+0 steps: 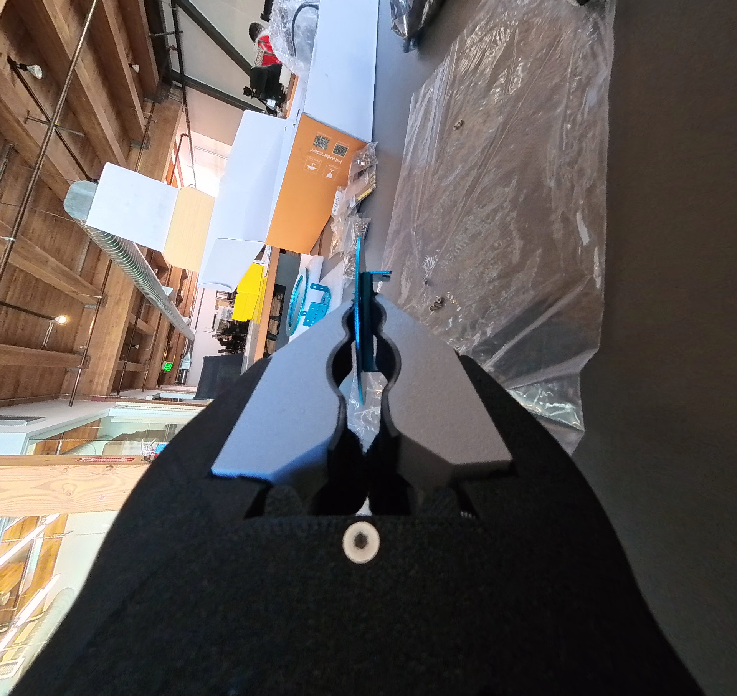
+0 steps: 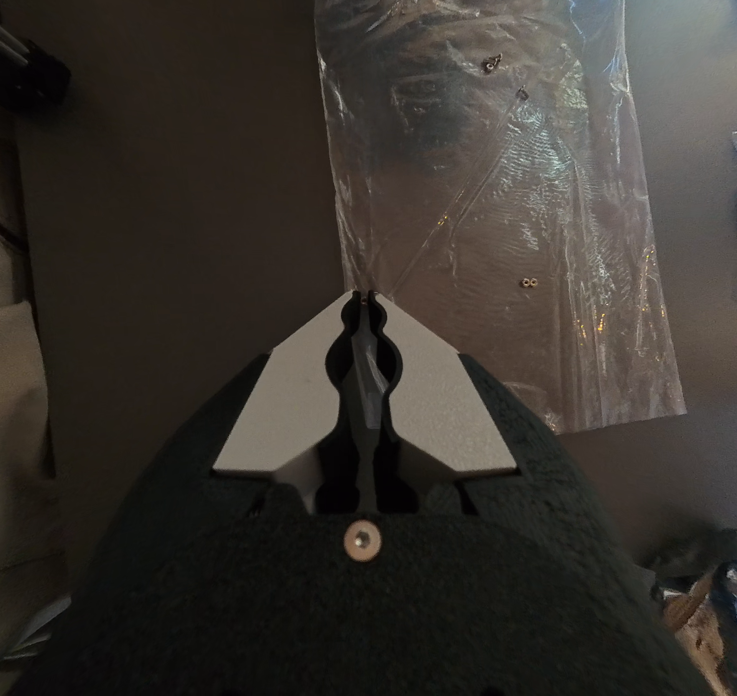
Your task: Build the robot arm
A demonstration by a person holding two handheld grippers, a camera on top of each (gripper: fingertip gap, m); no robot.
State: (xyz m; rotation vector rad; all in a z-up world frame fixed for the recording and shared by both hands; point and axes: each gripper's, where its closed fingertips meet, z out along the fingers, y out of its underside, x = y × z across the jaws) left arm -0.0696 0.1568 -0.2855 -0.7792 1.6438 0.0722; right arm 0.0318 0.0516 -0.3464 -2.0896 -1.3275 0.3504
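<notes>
- Blue metal disc [image 1: 360, 318], thin and seen edge-on, is clamped in my left gripper [image 1: 365, 298], its jaws closed on it together with a dark bracket [image 1: 373, 318].
- Clear plastic bag [image 2: 498, 198] lies flat on the dark table [image 2: 179, 158]; my right gripper [image 2: 363, 292] has its jaws together at the bag's near corner, pinching a tiny brass nut [image 2: 364, 299].
- Small nuts [image 2: 529, 282] and screws [image 2: 491, 63] rest on the bag.
- Orange-and-white box [image 1: 315, 182] stands at the table's far edge.
</notes>
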